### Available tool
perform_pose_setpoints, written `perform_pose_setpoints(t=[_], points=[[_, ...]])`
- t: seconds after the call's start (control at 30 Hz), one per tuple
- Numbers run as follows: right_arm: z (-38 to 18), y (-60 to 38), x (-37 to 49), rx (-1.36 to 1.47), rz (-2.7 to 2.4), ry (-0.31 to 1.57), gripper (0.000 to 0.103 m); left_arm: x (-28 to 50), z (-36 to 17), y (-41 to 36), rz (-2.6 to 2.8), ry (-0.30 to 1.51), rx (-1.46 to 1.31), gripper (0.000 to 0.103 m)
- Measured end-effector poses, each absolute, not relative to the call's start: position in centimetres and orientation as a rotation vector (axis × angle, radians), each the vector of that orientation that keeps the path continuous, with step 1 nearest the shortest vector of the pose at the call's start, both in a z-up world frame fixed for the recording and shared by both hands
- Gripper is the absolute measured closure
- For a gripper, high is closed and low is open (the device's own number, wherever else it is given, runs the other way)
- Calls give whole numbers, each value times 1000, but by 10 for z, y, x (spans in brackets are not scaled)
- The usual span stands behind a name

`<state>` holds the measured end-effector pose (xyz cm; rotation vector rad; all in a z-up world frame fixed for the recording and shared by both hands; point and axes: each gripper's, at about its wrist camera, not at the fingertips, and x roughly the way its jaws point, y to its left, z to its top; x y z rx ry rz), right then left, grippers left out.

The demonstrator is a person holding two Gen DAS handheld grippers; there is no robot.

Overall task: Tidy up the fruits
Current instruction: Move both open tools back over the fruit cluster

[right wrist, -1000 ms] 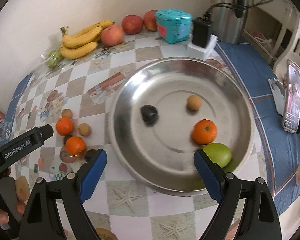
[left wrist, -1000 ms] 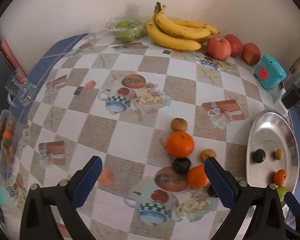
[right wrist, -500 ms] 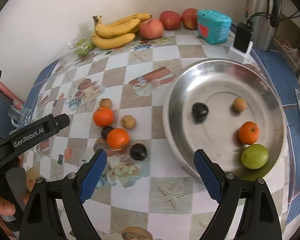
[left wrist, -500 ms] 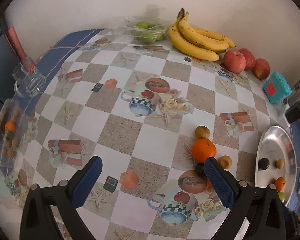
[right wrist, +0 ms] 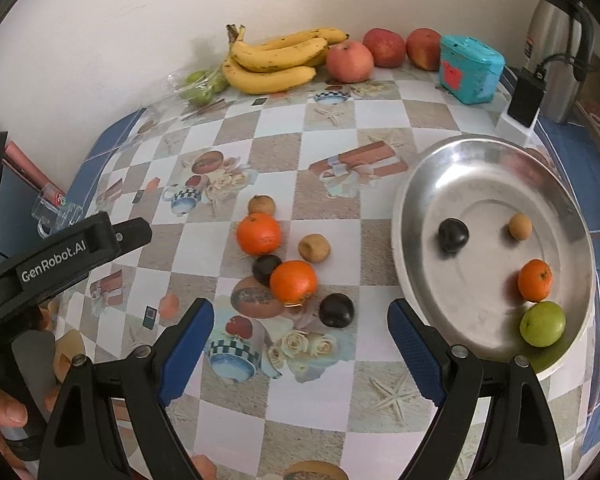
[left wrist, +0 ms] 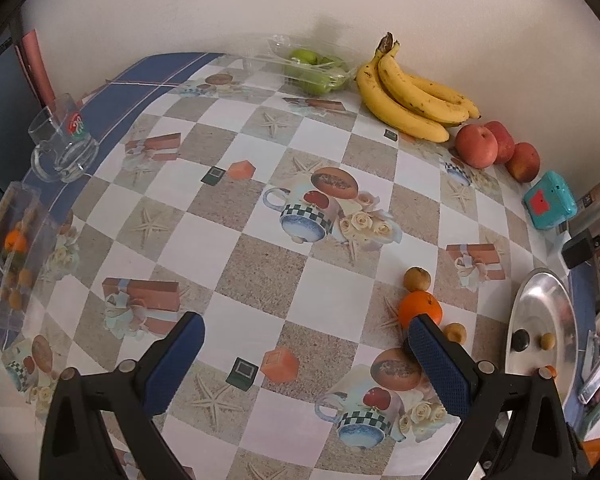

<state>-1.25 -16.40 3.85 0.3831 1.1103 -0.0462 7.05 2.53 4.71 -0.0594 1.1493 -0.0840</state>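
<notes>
Both grippers hang above the worktop point(right wrist: 328, 168) with their jaws spread wide and nothing between them. The right gripper point(right wrist: 300, 344) points down at a loose cluster of fruit near the middle of the checked cloth: a far orange point(right wrist: 258, 233) with a small brown fruit point(right wrist: 261, 205) just beyond it, a near orange point(right wrist: 293, 282) touching a dark plum point(right wrist: 265, 268) on its left, another brown fruit point(right wrist: 314, 247) to the right, and a second dark plum point(right wrist: 336, 310) nearest the jaws. To the right of the cluster sits a steel dish point(right wrist: 428, 184) holding a dark plum point(right wrist: 453, 234), a small brown fruit point(right wrist: 520, 226), an orange point(right wrist: 534, 280) and a green fruit point(right wrist: 542, 323), all apart from one another.

The left gripper point(left wrist: 306, 360) hangs over the left part of the cloth; its right finger hides part of the cluster, and what lies behind it cannot be told from that view. A person's hand point(right wrist: 4, 408) grips its handle at the left edge of the right wrist view.

Along the far wall lie a bunch of bananas point(right wrist: 276, 60), three red apples point(right wrist: 349, 61) to their right, and green fruit in a clear pack point(left wrist: 316, 70) to their left. A teal box point(right wrist: 470, 68) stands right of the apples, and a glass mug point(left wrist: 62, 148) stands at the far left.
</notes>
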Motion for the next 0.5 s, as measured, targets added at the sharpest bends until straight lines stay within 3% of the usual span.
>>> perform_pose_setpoints(t=[0.27, 0.33, 0.47, 0.5], points=[[31, -166, -9, 414, -52, 1121, 18, 74, 31, 21, -105, 1212, -66, 0], [29, -171, -9, 437, -59, 1122, 33, 75, 25, 19, -125, 1236, -85, 0], [23, -181, -9, 496, -60, 1124, 40, 75, 19, 11, -166, 1261, -109, 2], [22, -183, -9, 507, -60, 1123, 47, 75, 17, 8, -173, 1267, -108, 2]])
